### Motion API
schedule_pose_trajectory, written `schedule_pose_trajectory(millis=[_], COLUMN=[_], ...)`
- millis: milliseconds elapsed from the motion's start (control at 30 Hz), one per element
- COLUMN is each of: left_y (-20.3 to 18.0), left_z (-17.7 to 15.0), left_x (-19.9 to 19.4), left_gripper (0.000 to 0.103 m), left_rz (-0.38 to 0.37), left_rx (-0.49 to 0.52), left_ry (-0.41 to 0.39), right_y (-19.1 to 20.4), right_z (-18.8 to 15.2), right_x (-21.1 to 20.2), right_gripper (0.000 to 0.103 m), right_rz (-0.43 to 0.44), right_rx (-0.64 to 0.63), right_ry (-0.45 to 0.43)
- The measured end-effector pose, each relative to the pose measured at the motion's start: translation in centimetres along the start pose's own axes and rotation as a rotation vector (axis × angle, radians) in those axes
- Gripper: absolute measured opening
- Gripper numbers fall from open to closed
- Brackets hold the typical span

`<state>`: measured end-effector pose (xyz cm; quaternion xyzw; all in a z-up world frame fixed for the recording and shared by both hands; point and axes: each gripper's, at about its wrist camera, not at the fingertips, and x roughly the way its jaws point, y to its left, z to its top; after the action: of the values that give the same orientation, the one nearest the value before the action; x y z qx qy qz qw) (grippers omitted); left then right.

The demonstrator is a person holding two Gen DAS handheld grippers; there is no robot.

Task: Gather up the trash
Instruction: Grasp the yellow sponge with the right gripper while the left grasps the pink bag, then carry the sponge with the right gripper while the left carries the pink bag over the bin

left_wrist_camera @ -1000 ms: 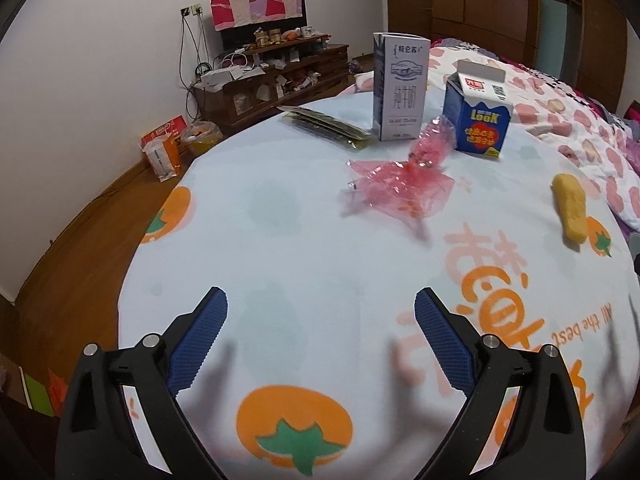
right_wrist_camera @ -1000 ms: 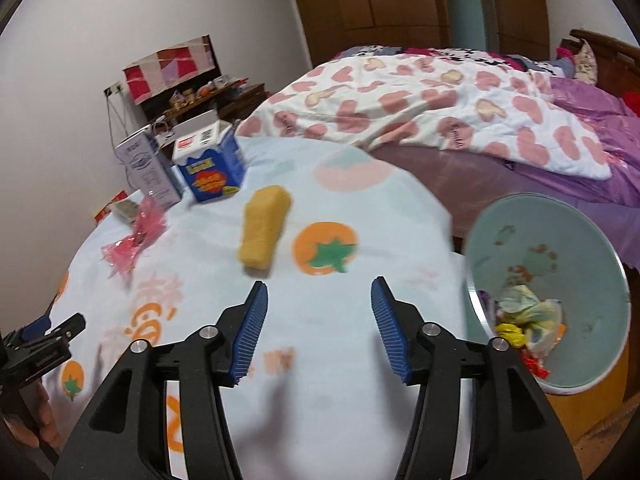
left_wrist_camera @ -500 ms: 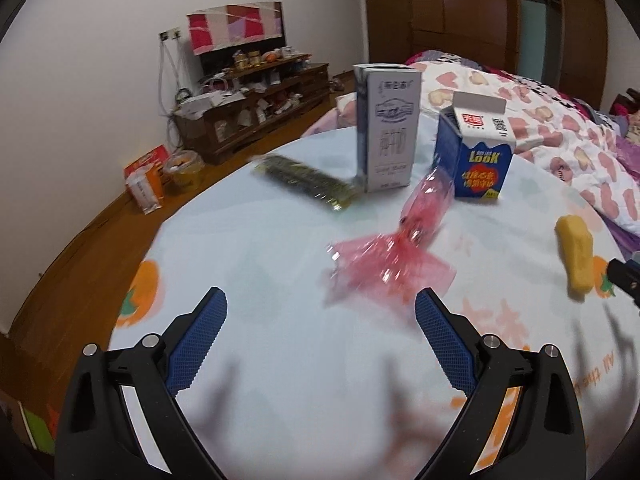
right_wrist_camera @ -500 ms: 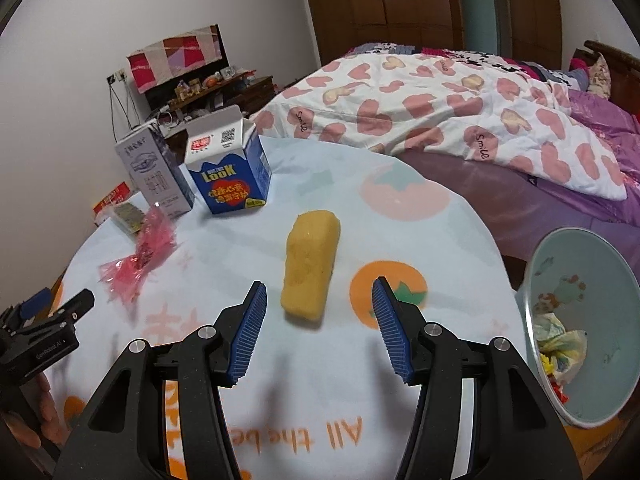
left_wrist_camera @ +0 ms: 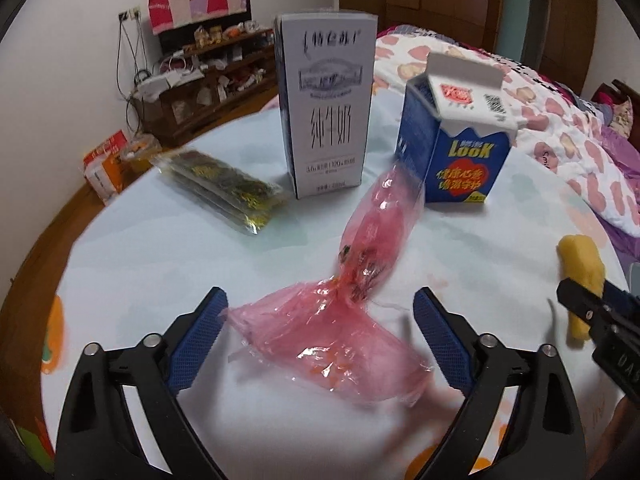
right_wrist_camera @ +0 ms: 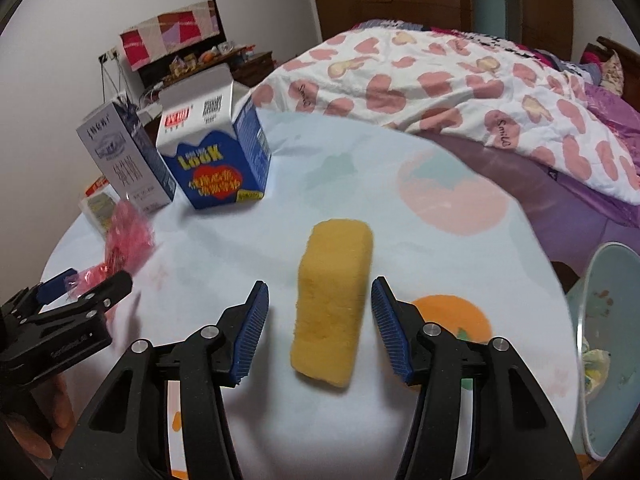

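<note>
A crumpled pink plastic wrapper (left_wrist_camera: 344, 320) lies on the round table; my left gripper (left_wrist_camera: 320, 332) is open with its jaws on either side of the wrapper's near end. A yellow sponge (right_wrist_camera: 332, 304) lies in front of my right gripper (right_wrist_camera: 318, 320), which is open and straddles it without touching. The sponge (left_wrist_camera: 580, 276) also shows at the right of the left wrist view, and the wrapper (right_wrist_camera: 124, 236) at the left of the right wrist view. A pale green trash bin (right_wrist_camera: 608, 344) with trash inside stands beside the table at the right.
A tall white milk carton (left_wrist_camera: 326, 120), a blue LOOK carton (left_wrist_camera: 456, 140) and a flat green-gold packet (left_wrist_camera: 224, 188) sit at the far side of the table (left_wrist_camera: 160, 264). A bed with a heart-print quilt (right_wrist_camera: 460, 92) lies beyond the table.
Both grippers have moved forward across the table. The left now straddles the pink wrapper and the right now straddles the yellow sponge. Both stayed open.
</note>
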<state>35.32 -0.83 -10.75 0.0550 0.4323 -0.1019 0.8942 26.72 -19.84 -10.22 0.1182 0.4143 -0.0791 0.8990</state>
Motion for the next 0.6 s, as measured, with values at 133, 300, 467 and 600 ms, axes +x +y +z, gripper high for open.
schedule_pose_trajectory(millis=[133, 300, 467, 600], left_y=[0.3, 0.1, -0.2, -1.0], left_z=[-0.4, -0.9, -1.7, -2.7], left_x=[0.5, 0.0, -2.4, -4.6], left_gripper=[0.066, 0.056, 0.056, 0.056], left_rz=[-0.01, 0.006, 0.004, 0.01], left_rx=[-0.03, -0.035, -0.032, -0.021], left_ry=[0.013, -0.005, -0.029, -0.051], right_y=[0.2, 0.2, 0.4, 0.1], right_z=[0.0, -0.3, -0.9, -2.0], right_x=[0.7, 0.4, -1.8, -4.0], right_gripper=[0.032, 0.028, 0.028, 0.028], right_rz=[0.02, 0.038, 0.054, 0.071], right_rx=[0.001, -0.001, -0.008, -0.005], right_ry=[0.02, 0.022, -0.008, -0.027])
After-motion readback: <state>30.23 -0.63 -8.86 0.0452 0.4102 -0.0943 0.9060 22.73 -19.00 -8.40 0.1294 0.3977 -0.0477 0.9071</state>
